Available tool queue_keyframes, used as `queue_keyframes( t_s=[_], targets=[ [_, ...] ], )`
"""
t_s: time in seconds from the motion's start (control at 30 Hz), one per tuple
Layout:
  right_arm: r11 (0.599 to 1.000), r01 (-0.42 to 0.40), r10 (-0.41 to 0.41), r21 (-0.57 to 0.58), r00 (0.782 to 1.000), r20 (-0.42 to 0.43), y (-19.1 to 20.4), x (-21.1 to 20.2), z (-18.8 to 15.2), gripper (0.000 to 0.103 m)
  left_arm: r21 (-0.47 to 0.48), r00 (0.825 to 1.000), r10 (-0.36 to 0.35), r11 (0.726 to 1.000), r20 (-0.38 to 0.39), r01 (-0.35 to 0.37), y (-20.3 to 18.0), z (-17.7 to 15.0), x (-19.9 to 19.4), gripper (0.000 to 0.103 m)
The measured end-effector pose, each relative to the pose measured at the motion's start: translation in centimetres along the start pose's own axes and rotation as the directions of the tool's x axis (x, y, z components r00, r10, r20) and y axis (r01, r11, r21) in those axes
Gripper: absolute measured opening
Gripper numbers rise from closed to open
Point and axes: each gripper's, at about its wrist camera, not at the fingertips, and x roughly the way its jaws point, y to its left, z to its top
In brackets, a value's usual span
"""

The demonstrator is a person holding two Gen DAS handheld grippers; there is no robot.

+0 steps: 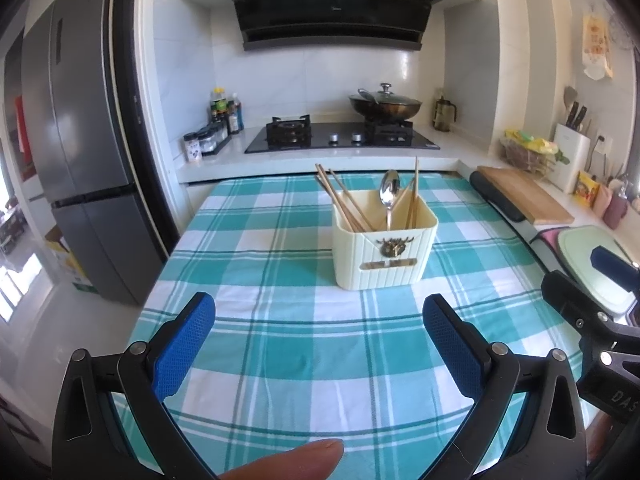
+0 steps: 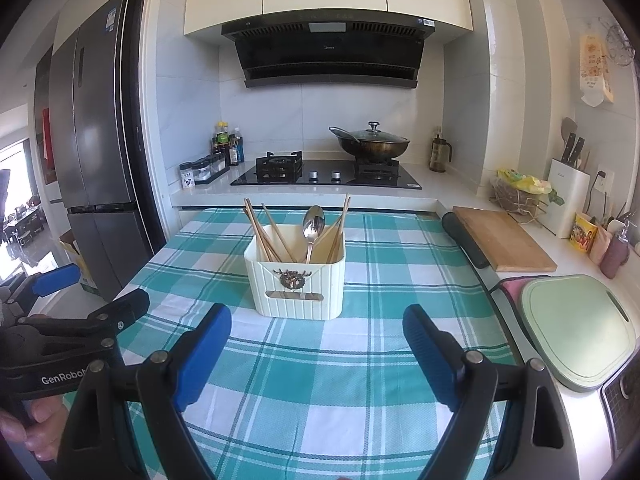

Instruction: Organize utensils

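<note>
Both tools hover low over the checked cloth point(image 1: 280, 344) on the desk, the left tool point(image 1: 319, 312) wide and empty, the right tool point(image 2: 317, 322) likewise wide and holding nothing. Ahead of them the cream holder point(image 1: 384, 254) stands upright with chopsticks point(image 1: 340, 200) at its left and a spoon point(image 1: 389, 192) beside them. No loose utensil shows on the cloth, so the sorting looks finished.

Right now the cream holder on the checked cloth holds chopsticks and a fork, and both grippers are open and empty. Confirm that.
Not quite: the metal piece standing in the cream holder is a spoon, not a fork, as the right wrist view shows. The rest stands: chopsticks in the holder on the checked cloth, left gripper and right gripper open and empty.
</note>
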Motion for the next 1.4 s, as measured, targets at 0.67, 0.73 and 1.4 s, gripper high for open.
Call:
queue_keyframes(
  t_s=[0.67, 0.73, 1.4],
  targets=[
    [1.000, -0.011, 0.011, -0.011, 1.000, 0.008, 0.26, -0.77, 0.18, 0.089, 0.003, 1.000, 0.004, 1.000, 0.013, -0.004, 0.06, 0.22, -0.76, 0.103],
    [1.000, -0.011, 0.011, -0.010, 1.000, 0.007, 0.27, -0.78, 0.18, 0.089, 0.003, 1.000, 0.002, 1.000, 0.012, -0.002, 0.06, 0.21, -0.76, 0.103],
    [1.000, -0.013, 0.013, -0.009, 1.000, 0.004, 0.27, -0.80, 0.16, 0.089, 0.003, 1.000, -0.006, 1.000, 0.009, 0.006, -0.27, 0.12, -0.85, 0.103]
  ],
)
